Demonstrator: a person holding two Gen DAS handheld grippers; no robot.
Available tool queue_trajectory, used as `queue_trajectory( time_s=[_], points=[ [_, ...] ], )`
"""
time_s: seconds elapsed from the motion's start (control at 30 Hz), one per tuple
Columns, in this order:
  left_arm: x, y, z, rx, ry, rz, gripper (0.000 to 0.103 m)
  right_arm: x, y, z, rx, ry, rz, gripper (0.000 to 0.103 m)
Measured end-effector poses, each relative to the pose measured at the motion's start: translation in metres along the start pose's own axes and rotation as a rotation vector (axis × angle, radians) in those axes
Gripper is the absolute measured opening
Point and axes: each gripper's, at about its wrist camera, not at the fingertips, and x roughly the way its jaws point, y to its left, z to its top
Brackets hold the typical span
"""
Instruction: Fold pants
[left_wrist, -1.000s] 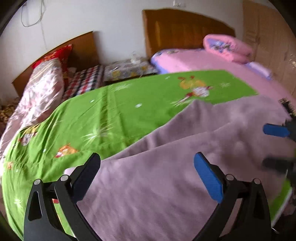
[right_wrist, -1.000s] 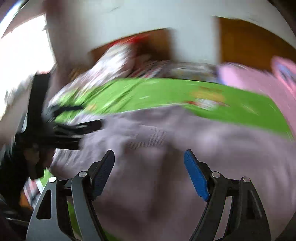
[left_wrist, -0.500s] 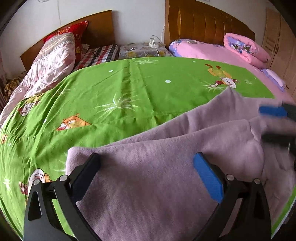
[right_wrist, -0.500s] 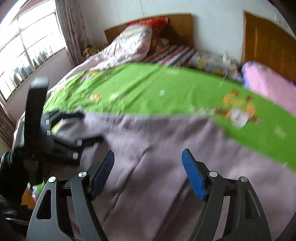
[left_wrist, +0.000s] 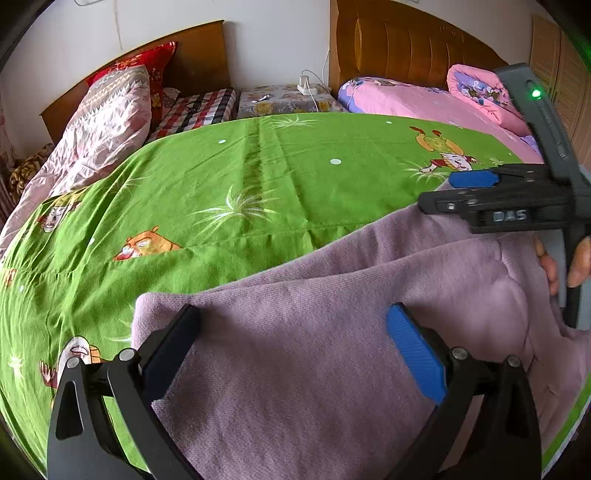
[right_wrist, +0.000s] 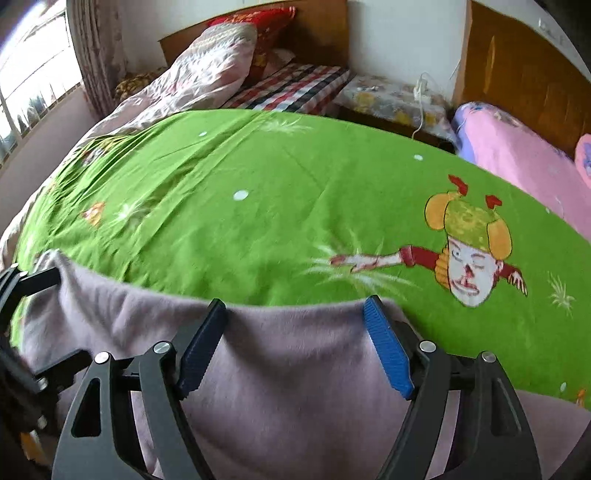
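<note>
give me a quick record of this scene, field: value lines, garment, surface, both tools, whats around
garment: mauve pants lying spread on the bed
surface: green cartoon-print sheet
left tool: open, over the pants, nothing gripped
right tool: open, at the pants' far edge, nothing gripped
hand: holds the right tool's handle
behind: pink bed, checked bedding, nightstand with charger
</note>
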Motion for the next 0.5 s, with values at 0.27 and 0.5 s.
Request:
queue_trajectory(
  time_s=[0.27, 0.5],
  points=[
    [-0.001, -0.002, -0.001, 0.002, 0.002, 0.016, 0.101, -0.011, -0.011, -0.001, 0.08, -0.077, 0.071, 0.077],
    [-0.067, -0.047, 0.04, 0.04, -0.16, -0.132, 0.101, -0.116, -0.081, -0.057, 0.203, -0.206, -0.106, 0.087]
  ],
)
